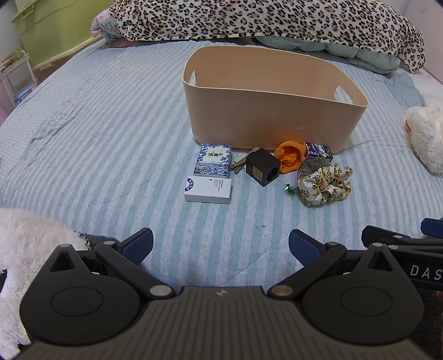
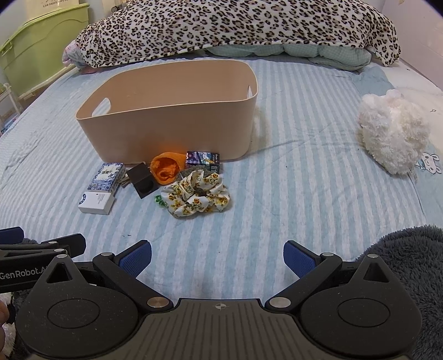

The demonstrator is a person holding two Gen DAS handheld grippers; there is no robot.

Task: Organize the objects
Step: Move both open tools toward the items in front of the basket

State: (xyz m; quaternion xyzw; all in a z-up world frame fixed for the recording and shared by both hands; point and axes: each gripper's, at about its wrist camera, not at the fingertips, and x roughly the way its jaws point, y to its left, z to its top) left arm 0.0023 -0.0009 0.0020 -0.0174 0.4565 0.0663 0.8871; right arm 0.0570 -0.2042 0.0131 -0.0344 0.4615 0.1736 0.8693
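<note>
A beige bin (image 1: 277, 116) (image 2: 171, 124) stands on the striped bed. Small items lie in front of it: a blue-and-white tissue pack (image 1: 212, 160) (image 2: 106, 173), a white card box (image 1: 208, 189) (image 2: 96, 203), a dark cube (image 1: 262, 167) (image 2: 142, 178), an orange cloth (image 1: 290, 157) (image 2: 167, 167), a small purple box (image 1: 318, 151) (image 2: 203, 160) and a floral scrunchie (image 1: 325, 184) (image 2: 196, 192). My left gripper (image 1: 220, 246) and my right gripper (image 2: 217, 259) hover over bare sheet nearer than the items, both open with nothing between the fingers.
A leopard-print blanket (image 1: 263, 19) (image 2: 235, 27) is heaped behind the bin. A white plush toy (image 2: 393, 138) (image 1: 426, 138) lies at the right. White fur (image 1: 27, 249) sits by my left gripper, grey fleece (image 2: 415, 263) by my right. A green container (image 2: 41, 49) stands off the bed's left.
</note>
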